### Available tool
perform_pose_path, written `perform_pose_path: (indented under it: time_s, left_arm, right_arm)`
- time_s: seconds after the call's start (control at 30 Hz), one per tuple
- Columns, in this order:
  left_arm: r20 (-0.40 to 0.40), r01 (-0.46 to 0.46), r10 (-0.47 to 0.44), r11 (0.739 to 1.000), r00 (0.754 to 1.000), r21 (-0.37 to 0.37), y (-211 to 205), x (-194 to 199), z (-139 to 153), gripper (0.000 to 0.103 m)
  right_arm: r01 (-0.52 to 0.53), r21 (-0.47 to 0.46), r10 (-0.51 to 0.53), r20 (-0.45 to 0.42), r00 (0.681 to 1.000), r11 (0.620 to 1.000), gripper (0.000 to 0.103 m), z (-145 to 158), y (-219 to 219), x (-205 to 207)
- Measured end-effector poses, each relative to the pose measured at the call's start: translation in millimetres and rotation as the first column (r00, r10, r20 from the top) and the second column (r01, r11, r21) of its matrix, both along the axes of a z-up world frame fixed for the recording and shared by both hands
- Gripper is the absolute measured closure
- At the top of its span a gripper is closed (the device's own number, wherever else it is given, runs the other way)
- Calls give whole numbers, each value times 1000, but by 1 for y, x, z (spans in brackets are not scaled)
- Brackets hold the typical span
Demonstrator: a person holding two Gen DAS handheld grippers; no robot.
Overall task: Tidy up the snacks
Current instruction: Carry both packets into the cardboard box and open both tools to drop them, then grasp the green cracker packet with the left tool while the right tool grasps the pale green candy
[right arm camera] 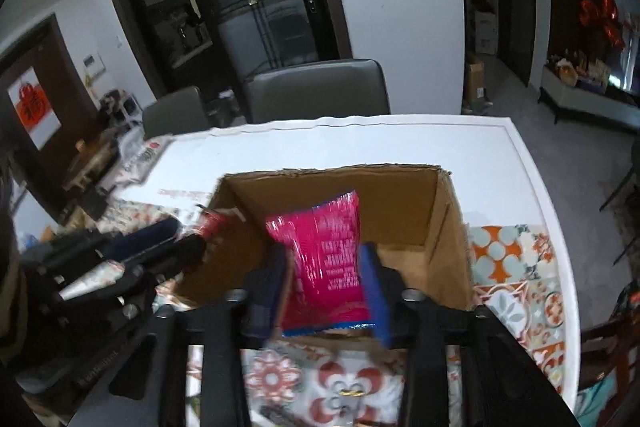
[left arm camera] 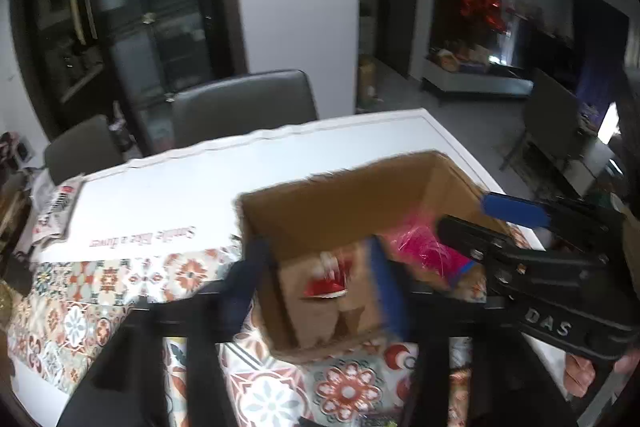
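An open cardboard box (left arm camera: 340, 211) stands on the table, also in the right wrist view (right arm camera: 400, 203). My left gripper (left arm camera: 320, 291) is shut on a tan snack pack with a red label (left arm camera: 332, 291), its fingers straddling the box's near-left wall. My right gripper (right arm camera: 328, 279) is shut on a pink snack bag (right arm camera: 328, 251) and holds it over the box's near edge; that bag shows pink in the left wrist view (left arm camera: 420, 247). The right gripper (left arm camera: 520, 239) reaches in from the right in the left wrist view. The left gripper (right arm camera: 168, 247) appears at the left in the right wrist view.
The table (right arm camera: 500, 155) is white with a patterned floral cloth (left arm camera: 120, 287) at the near side. Printed packets (left arm camera: 56, 207) lie at the far left. Two grey chairs (right arm camera: 320, 87) stand behind the table. A cluttered side surface (right arm camera: 88, 159) lies to the left.
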State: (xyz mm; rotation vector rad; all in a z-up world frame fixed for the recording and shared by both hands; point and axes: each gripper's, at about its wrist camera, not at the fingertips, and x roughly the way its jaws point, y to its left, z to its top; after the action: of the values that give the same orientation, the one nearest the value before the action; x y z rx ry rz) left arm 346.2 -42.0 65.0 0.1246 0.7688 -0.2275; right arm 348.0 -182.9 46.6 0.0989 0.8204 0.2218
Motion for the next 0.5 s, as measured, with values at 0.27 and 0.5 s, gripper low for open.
perform_pose_path:
  time_s: [0.27, 0.5]
  left_arm:
    - [83, -35, 31, 999, 996, 39, 16, -39, 8, 43]
    - [120, -42, 42, 999, 992, -5, 36, -75, 12, 42]
  right_arm:
    - [5, -95, 3, 81, 997, 995, 48, 3, 6, -28]
    - [-58, -95, 70, 132, 989, 994, 48, 8, 25, -70]
